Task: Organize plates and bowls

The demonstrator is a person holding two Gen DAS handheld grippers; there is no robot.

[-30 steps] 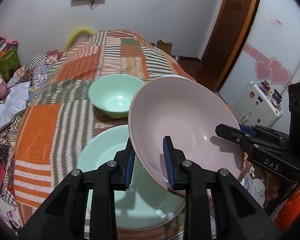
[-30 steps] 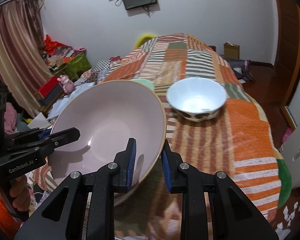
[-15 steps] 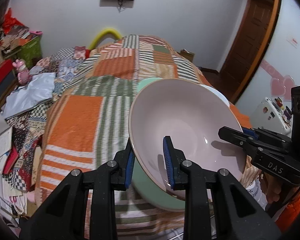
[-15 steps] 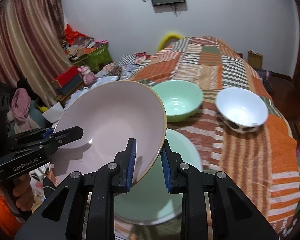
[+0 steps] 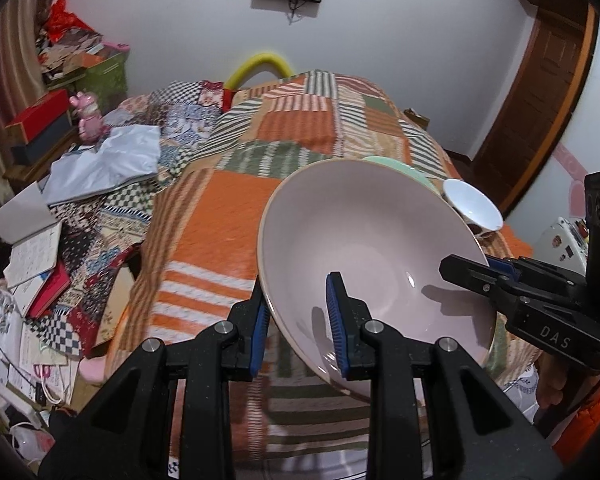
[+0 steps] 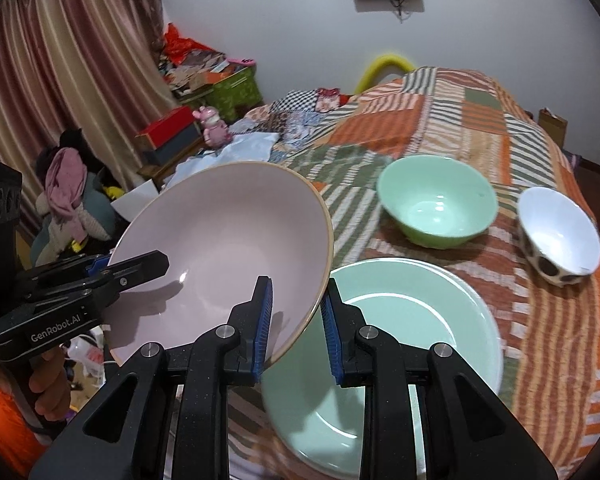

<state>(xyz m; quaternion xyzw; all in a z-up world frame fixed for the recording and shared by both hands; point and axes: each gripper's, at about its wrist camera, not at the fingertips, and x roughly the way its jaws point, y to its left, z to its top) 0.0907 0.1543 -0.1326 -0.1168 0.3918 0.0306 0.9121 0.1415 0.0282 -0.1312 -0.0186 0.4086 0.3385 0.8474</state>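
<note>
The left tongs (image 5: 298, 326) are clamped on the near-left rim of a large pink bowl (image 5: 374, 248), one blue pad inside the bowl and one against its outer wall. The right tongs (image 6: 296, 326) are clamped on the opposite rim of the same pink bowl (image 6: 220, 248), again with one pad inside and one outside. In the left wrist view the right tongs reach in from the bowl's right side, with part of a hand (image 5: 552, 384) and an orange sleeve below them. The pink bowl hangs tilted in the air between the two tongs, above the near edge of a bed covered by a striped orange, green and white patchwork quilt (image 6: 452, 100). Just right of the pink bowl, partly under its rim, a wide pale green plate (image 6: 416, 336) lies on the quilt. Beyond the pink bowl to the right stands a mint green bowl (image 6: 436, 204), and further right, near it but apart, a white bowl with dark spots (image 6: 558, 236) sits tilted. Left of the pink bowl, beside the bed, lie books, papers and a small pink toy figure (image 6: 214, 126).
</note>
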